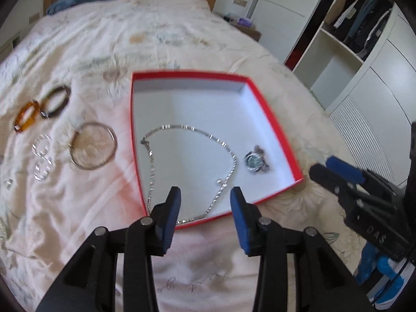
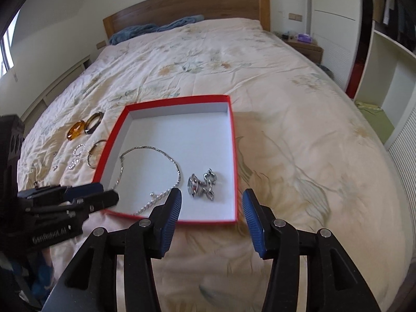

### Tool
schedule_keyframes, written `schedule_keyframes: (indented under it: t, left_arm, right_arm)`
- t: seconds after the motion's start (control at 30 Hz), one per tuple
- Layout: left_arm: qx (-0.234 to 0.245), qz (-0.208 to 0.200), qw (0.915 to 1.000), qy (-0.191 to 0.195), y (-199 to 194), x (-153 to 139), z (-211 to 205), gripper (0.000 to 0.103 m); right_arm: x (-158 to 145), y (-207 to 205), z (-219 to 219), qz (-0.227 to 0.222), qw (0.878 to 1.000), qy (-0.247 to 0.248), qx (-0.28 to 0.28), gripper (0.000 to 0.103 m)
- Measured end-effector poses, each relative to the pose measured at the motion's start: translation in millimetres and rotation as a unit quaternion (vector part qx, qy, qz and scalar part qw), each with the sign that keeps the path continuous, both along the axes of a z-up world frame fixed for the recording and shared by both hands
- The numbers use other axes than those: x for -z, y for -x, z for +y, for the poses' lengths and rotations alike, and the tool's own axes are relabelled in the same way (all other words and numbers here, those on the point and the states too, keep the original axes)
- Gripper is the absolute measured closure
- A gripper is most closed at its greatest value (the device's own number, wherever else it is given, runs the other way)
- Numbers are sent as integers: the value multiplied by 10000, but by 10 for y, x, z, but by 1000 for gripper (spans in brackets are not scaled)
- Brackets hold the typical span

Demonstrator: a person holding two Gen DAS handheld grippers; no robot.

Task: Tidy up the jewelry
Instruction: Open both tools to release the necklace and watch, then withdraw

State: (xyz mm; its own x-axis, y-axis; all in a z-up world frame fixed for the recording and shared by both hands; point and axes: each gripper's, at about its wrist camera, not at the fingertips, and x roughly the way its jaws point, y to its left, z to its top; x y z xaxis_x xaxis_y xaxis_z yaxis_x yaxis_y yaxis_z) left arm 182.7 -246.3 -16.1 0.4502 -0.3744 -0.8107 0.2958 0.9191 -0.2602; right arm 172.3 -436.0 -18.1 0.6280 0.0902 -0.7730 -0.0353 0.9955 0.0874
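A red box (image 1: 273, 119) (image 2: 234, 140) with a white inside lies on the bed. In it lie a silver chain necklace (image 1: 192, 128) (image 2: 148, 148) and a silver watch (image 1: 256, 161) (image 2: 201, 183). Left of the box lie an amber bangle (image 1: 26, 115) (image 2: 75, 130), a dark bangle (image 1: 56, 101) (image 2: 93, 122), a thin metal hoop (image 1: 93, 145) (image 2: 95, 154) and two clear rings (image 1: 41, 144) (image 2: 78, 150). My left gripper (image 1: 205, 195) is open and empty at the box's near edge. My right gripper (image 2: 212, 197) is open and empty over the box's near right corner.
The bed has a cream floral quilt (image 2: 286, 104), a blue blanket (image 2: 156, 28) at the wooden headboard (image 2: 187, 2). A bedside table (image 2: 304, 46) and white wardrobe shelves (image 1: 351, 59) stand to the right. A small ring (image 1: 10, 182) lies far left.
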Motion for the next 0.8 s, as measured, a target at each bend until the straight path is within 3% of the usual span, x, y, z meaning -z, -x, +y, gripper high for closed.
schedule_keyframes:
  t: [0.3, 0.4, 0.5, 0.8]
  left_arm:
    - [137, -595, 9981, -84, 346, -535, -55, 64]
    - [100, -907, 9954, -302, 570, -762, 9, 64]
    - [-45, -1217, 9909, -575, 833, -965, 124, 64]
    - [-465, -1453, 9841, -915, 1456, -1322, 682, 64]
  right_arm:
    - [-398, 598, -15, -324, 9991, -20, 278, 52]
    - [-539, 786, 51, -460, 9986, -49, 274, 52]
    - [-697, 978, 156, -617, 9978, -48, 224, 52]
    - [-1034, 1481, 585, -997, 9949, -131, -41, 51]
